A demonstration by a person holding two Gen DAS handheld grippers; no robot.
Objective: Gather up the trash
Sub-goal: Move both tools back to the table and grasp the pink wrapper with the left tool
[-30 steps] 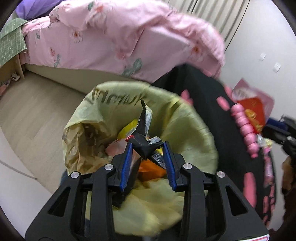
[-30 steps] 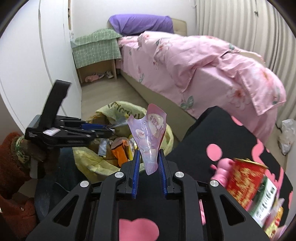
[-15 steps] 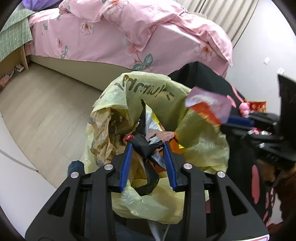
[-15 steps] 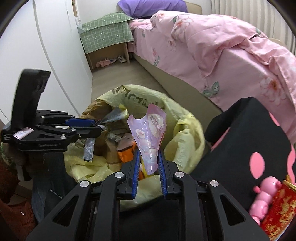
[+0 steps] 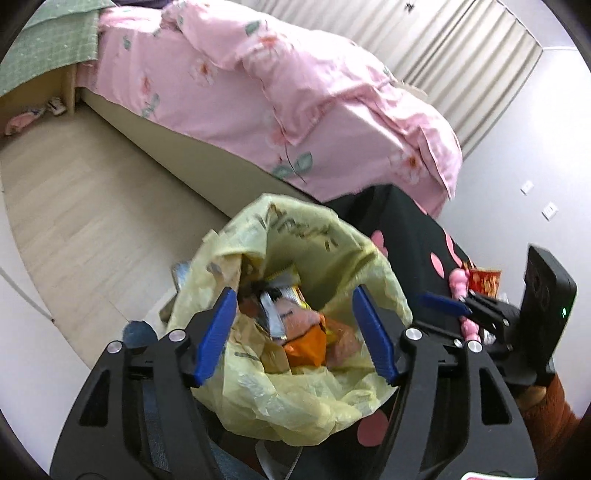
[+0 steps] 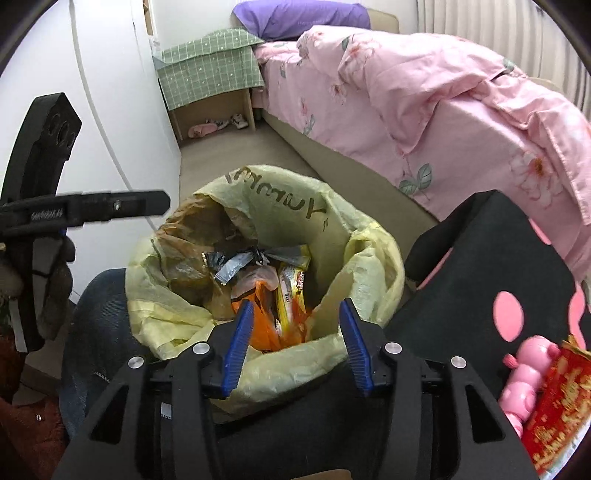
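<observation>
A bed (image 6: 424, 110) with a pink floral quilt runs along the far side of the room, a purple pillow (image 6: 299, 16) at its head and a green checked cloth (image 6: 210, 70) draped over a small wooden stand beside it. A black cloth with pink spots (image 6: 491, 295) covers the bench to the right, and on it sit a pink toy (image 6: 524, 380) and a red packet (image 6: 557, 406), just beside each other.

The yellow trash bag (image 6: 365, 266) stands open on the floor between bed and bench, its mouth wide and unobstructed. Inside lie an orange wrapper (image 6: 258, 314), a yellow-and-red snack packet (image 6: 291, 295), a silvery dark wrapper (image 6: 232, 264) and a pinkish pouch (image 6: 258, 277), heaped together.

The left gripper (image 5: 295, 332) hovers above the near rim of the bag, its blue fingers (image 5: 216, 332) spread wide with nothing between them; the heap of trash shows in the gap. The right gripper (image 6: 295, 343) is likewise over the near rim, fingers (image 6: 238, 347) far apart and holding nothing.

Half a second ago the left fingers pinched a dark wrapper and the right fingers held a pink-purple pouch over the bag; both have let go, and these pieces now lie in the bag.
</observation>
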